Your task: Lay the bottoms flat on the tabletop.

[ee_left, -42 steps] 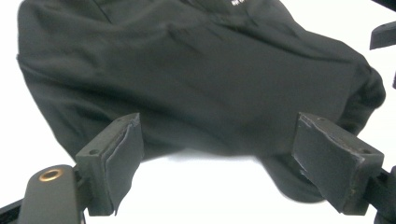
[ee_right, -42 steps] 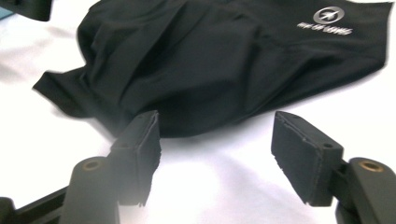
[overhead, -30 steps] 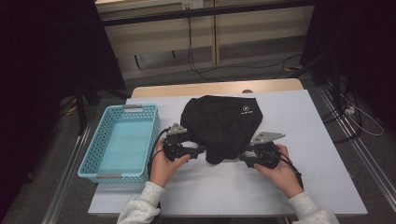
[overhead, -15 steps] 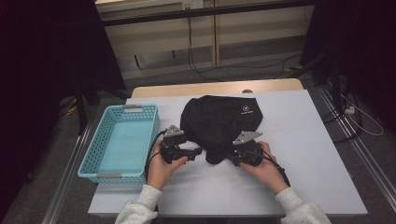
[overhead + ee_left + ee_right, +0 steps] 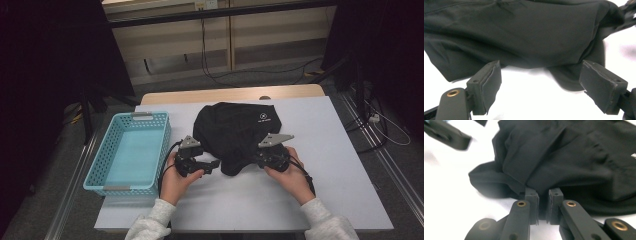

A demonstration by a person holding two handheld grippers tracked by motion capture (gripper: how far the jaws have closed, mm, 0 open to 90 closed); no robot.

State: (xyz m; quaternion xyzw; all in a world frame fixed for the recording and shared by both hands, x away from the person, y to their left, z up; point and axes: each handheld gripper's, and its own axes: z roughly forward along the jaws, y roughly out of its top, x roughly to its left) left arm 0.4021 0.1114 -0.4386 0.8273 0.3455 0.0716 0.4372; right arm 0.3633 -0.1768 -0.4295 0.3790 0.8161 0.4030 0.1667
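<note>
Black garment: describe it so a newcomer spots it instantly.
On the white table, just right of the turquoise basket, lies the black garment, a crumpled dark heap. It is the only cloth there, with a small white logo, and the right gripper pinches its near edge.
</note>
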